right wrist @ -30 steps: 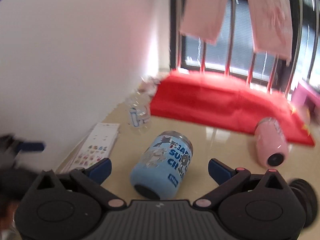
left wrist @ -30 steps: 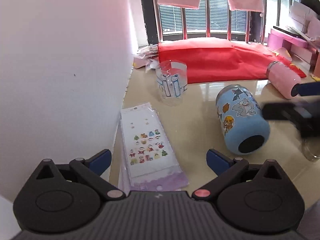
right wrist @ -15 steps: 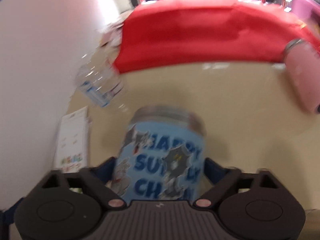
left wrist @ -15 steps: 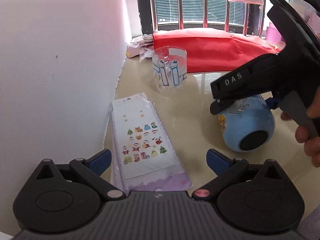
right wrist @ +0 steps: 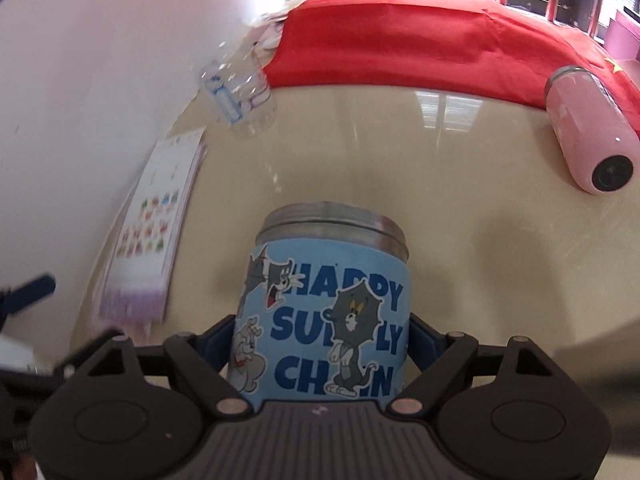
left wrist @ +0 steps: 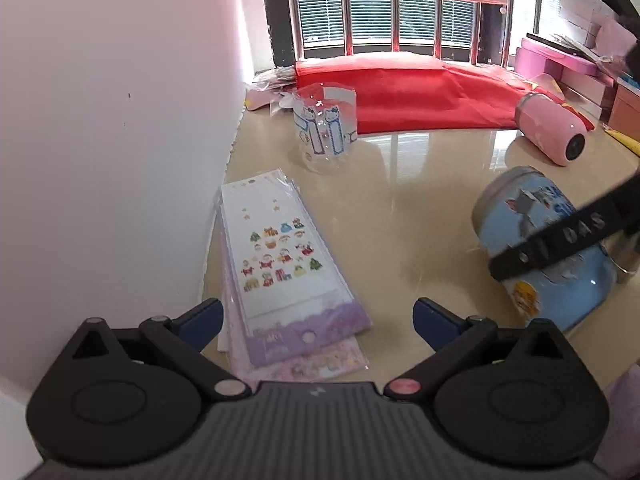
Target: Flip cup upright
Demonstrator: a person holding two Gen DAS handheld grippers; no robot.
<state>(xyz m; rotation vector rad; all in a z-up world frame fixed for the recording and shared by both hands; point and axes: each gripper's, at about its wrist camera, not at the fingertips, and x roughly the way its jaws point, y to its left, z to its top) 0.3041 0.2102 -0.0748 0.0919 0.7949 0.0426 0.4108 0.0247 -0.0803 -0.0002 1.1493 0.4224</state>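
A blue cartoon-printed cup [right wrist: 324,320] with a metal rim lies on its side on the beige table [right wrist: 460,208]. My right gripper [right wrist: 322,340] straddles it, a blue finger pad against each side, closed on it. The left wrist view shows the same cup [left wrist: 548,248] at the right with a black finger [left wrist: 568,236] of the right gripper across it. My left gripper [left wrist: 318,314] is open and empty above the sticker sheets, well left of the cup.
A stack of sticker sheets [left wrist: 280,264] lies by the white wall [left wrist: 120,120]. A clear plastic cup [left wrist: 326,128] stands further back. A pink bottle [left wrist: 550,128] lies on its side at the right. Red cloth [left wrist: 408,92] covers the table's far end.
My right gripper came down over the blue cup and closed on its sides. The left gripper stayed open, shifting only slightly.
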